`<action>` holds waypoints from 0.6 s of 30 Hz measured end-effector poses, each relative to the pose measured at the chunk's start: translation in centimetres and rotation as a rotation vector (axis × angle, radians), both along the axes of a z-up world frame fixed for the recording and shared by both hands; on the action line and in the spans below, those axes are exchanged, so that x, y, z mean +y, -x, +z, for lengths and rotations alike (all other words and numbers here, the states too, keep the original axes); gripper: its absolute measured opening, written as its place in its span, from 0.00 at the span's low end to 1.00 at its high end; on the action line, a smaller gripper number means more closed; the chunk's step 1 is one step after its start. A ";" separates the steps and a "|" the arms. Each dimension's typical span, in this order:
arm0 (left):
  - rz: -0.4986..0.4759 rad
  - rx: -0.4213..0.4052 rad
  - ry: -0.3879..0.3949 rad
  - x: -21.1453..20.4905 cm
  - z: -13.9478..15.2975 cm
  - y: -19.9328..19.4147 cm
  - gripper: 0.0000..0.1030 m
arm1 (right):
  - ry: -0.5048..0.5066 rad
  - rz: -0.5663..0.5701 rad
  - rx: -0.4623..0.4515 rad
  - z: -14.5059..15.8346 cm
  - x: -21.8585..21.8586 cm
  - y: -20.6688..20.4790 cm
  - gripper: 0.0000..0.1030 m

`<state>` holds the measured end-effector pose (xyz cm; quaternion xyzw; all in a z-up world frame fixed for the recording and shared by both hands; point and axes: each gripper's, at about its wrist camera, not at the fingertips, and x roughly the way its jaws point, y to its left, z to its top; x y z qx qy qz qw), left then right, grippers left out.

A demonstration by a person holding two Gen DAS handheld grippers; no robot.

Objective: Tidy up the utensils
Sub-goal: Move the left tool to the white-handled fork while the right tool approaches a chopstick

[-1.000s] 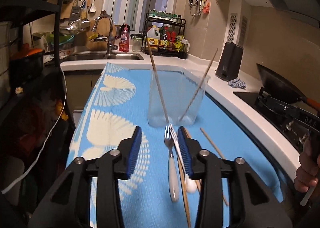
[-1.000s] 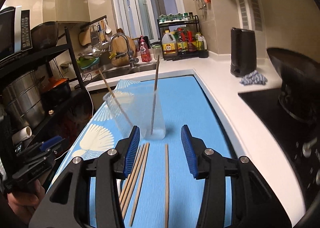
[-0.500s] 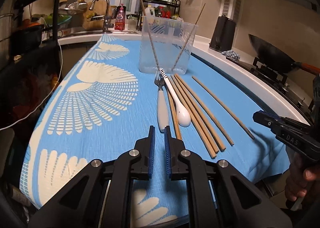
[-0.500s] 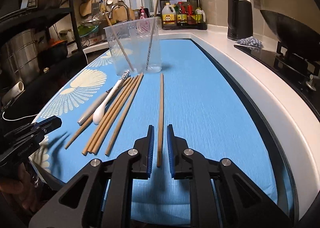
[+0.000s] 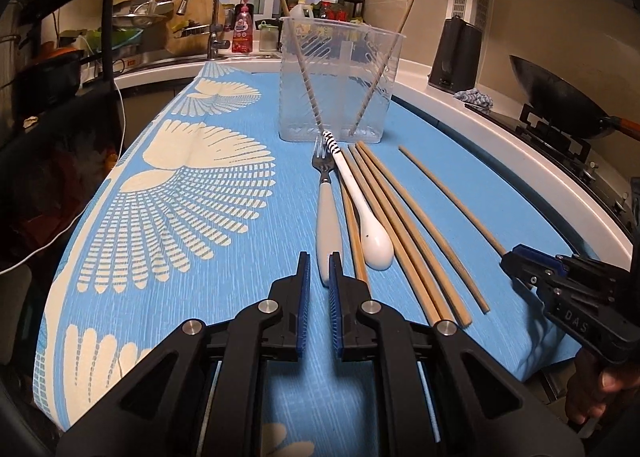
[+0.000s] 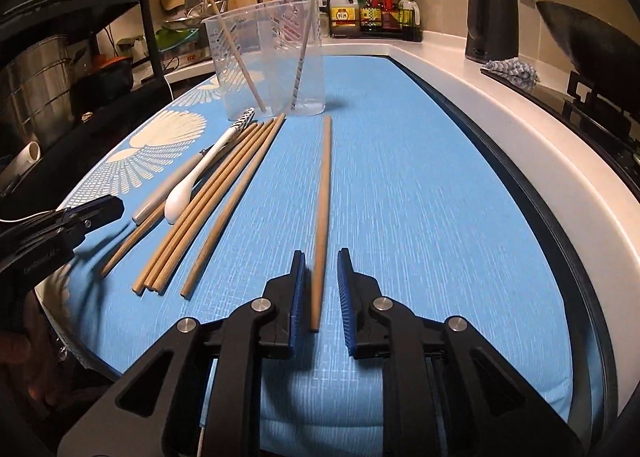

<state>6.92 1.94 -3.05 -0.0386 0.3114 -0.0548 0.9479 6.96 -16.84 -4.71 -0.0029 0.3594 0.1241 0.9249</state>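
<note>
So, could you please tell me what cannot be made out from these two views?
- Left wrist view: the fork handle's near end, hidden between the left hand-held gripper fingers; contact unclear.
- Left wrist view: the right hand-held gripper fingers, seen side-on; gap unreadable.
- Right wrist view: the fork's tines, hidden behind the spoon.

Bare mat [image 6: 420, 185] right of lone chopstick [image 6: 323, 193]

I see blue pads [image 5: 305, 293] on my black left gripper [image 5: 319, 289], w/ a grey-handled fork [image 5: 329, 217] ahead. Right of it: white spoon [image 5: 370, 225], black-striped handle; tan chopsticks [image 5: 404, 225]. Cloth [image 5: 200, 193] underneath: blue w/ cream fan pattern.
</note>
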 end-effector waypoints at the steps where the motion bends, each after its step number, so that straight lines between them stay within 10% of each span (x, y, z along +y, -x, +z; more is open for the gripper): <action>1: 0.001 0.007 -0.008 -0.2 -0.1 -0.3 0.10 | 0.000 0.000 -0.001 0.0 0.0 0.0 0.17; 7: 0.023 0.041 -0.032 -0.7 -0.4 -1.6 0.29 | 0.009 0.000 -0.007 -0.1 0.1 -0.1 0.17; 18: 0.052 0.071 -0.070 -1.5 -1.0 -2.7 0.29 | 0.020 -0.006 -0.020 -0.1 0.2 -0.2 0.16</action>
